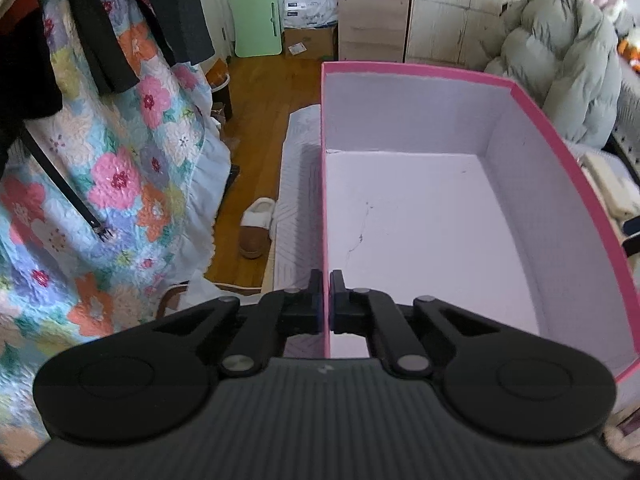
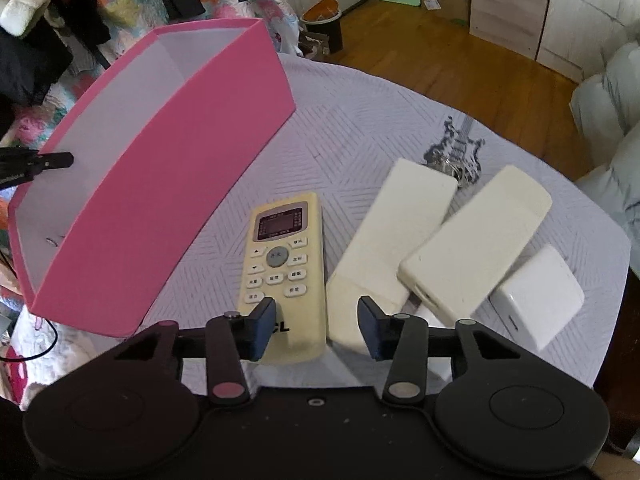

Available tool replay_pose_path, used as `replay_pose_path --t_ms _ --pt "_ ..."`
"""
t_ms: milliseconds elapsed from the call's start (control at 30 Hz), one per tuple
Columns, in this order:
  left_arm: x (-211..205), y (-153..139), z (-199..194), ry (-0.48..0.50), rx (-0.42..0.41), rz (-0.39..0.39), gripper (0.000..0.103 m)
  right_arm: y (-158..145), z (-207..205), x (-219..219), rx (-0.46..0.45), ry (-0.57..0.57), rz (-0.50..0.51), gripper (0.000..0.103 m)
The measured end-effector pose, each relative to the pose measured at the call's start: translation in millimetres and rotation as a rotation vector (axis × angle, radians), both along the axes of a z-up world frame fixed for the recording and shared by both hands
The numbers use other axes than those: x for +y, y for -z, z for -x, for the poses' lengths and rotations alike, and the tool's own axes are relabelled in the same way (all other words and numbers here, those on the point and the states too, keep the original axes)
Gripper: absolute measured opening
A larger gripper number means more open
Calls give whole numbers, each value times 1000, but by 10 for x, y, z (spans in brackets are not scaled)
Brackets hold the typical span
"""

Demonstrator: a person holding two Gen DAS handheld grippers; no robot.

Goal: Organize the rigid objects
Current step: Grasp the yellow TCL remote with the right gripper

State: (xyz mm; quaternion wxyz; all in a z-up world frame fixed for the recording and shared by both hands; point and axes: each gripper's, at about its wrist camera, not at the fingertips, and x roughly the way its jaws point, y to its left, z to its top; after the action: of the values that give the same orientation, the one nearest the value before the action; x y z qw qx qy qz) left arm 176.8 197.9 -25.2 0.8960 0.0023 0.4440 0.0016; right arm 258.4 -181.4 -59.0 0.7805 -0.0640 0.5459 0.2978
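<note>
A pink box (image 1: 400, 67) with a pale, bare inside stands on the grey quilted cover (image 2: 360, 120). My left gripper (image 1: 327, 280) is shut on the box's left wall, one finger on each side of it; its fingertip (image 2: 56, 159) shows at the box's wall (image 2: 160, 200) in the right wrist view. My right gripper (image 2: 318, 324) stands open over the lower end of a yellowish remote (image 2: 284, 264) with a display and buttons. The remote lies between the pads, which do not press on it. Two white remotes (image 2: 392, 240) (image 2: 476, 240) lie face down to the right, with a white adapter (image 2: 540, 296) beyond.
A guitar-shaped keychain (image 2: 456, 148) lies behind the white remotes. The cover's curved edge drops to the wooden floor (image 2: 460, 56). A slipper (image 1: 256, 228) lies on the floor, a floral quilt (image 1: 120, 160) hangs at the left, and a puffy jacket (image 1: 560, 72) sits behind the box.
</note>
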Motion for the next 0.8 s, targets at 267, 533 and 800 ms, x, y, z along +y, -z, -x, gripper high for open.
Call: replay_pose_path --t_ms 267,533,800 --pt "47 16 17 -12 -16 33 2 -57 34 416 -88 -129 69 75" --pt "69 22 17 -14 -22 69 3 183 -68 783 -147 -144 198 61" --pt "74 24 29 -14 -30 74 4 -47 73 689 -211 -31 101 61"
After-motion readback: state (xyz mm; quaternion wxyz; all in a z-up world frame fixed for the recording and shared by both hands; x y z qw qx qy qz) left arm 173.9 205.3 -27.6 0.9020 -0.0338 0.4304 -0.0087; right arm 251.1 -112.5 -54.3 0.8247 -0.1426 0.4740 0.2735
